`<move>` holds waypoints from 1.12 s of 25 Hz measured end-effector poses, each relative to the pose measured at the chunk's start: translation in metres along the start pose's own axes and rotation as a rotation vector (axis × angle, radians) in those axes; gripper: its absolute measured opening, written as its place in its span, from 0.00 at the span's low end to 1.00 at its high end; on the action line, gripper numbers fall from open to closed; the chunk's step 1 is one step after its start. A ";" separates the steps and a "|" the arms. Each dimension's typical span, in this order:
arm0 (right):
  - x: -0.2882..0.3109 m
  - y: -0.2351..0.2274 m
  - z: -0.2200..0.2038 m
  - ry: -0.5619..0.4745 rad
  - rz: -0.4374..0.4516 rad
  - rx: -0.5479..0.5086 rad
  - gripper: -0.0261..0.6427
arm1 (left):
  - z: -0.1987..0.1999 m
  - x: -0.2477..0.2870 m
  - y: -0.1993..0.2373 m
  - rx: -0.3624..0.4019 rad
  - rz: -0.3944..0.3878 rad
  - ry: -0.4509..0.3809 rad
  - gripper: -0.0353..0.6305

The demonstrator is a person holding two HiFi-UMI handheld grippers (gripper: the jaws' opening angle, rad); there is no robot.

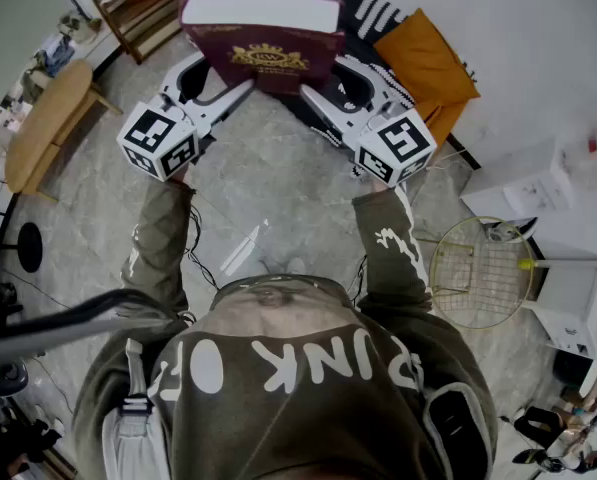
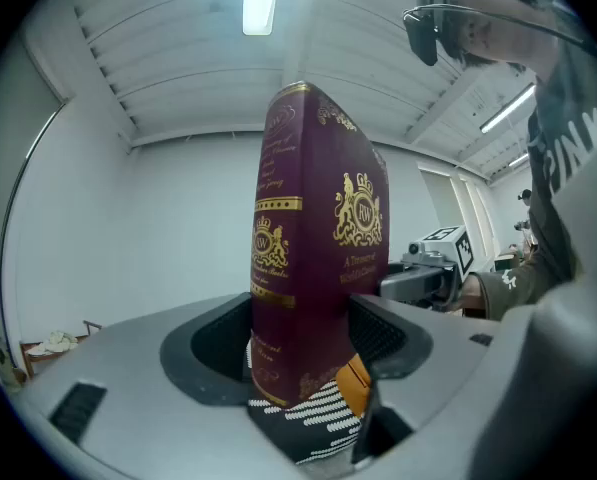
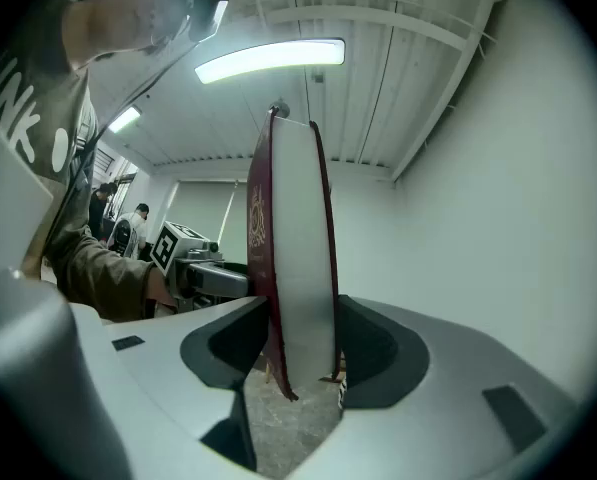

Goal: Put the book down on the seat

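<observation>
A thick maroon book (image 1: 263,38) with gold crests and white page edges is held up between both grippers, above the floor in front of the seat. My left gripper (image 1: 226,93) is shut on its spine-side lower corner, and the right gripper (image 1: 313,93) is shut on the page-edge side. In the left gripper view the book (image 2: 313,258) stands upright between the jaws of the left gripper (image 2: 303,343). The right gripper view shows the page edges (image 3: 300,258) filling the gap of the right gripper (image 3: 298,343). The seat (image 1: 363,13) with black-and-white striped cloth and orange cushions (image 1: 423,58) lies just beyond the book.
A wooden bench (image 1: 43,118) and a wooden shelf (image 1: 143,8) stand at the left. White boxes (image 1: 523,183) and a round wire basket (image 1: 478,268) are on the right. Grey stone floor (image 1: 278,188) lies below the grippers. People stand far off (image 3: 128,223).
</observation>
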State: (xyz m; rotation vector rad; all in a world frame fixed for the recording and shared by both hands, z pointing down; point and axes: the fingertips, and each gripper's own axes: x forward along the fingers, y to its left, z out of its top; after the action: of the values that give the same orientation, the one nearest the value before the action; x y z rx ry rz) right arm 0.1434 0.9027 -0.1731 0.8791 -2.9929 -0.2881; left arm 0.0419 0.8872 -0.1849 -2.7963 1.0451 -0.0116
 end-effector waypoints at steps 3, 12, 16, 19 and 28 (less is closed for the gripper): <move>-0.002 0.001 0.001 0.007 0.002 -0.008 0.35 | 0.001 -0.001 -0.002 -0.003 0.000 0.002 0.49; -0.003 0.004 0.005 -0.003 0.023 -0.003 0.35 | 0.004 -0.003 -0.003 0.005 -0.005 0.005 0.49; 0.001 0.009 0.006 -0.009 0.040 -0.003 0.38 | 0.002 -0.007 -0.001 0.021 -0.002 0.013 0.49; -0.002 0.006 0.005 -0.021 0.031 -0.003 0.37 | 0.001 -0.004 -0.003 0.017 -0.001 0.013 0.49; -0.017 -0.007 0.000 -0.027 0.033 0.013 0.36 | 0.000 0.011 -0.013 0.018 0.003 0.029 0.49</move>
State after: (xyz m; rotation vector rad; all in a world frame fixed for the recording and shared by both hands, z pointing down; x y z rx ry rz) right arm 0.1612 0.9059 -0.1736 0.8329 -3.0344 -0.2822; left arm 0.0589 0.8900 -0.1831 -2.7867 1.0504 -0.0614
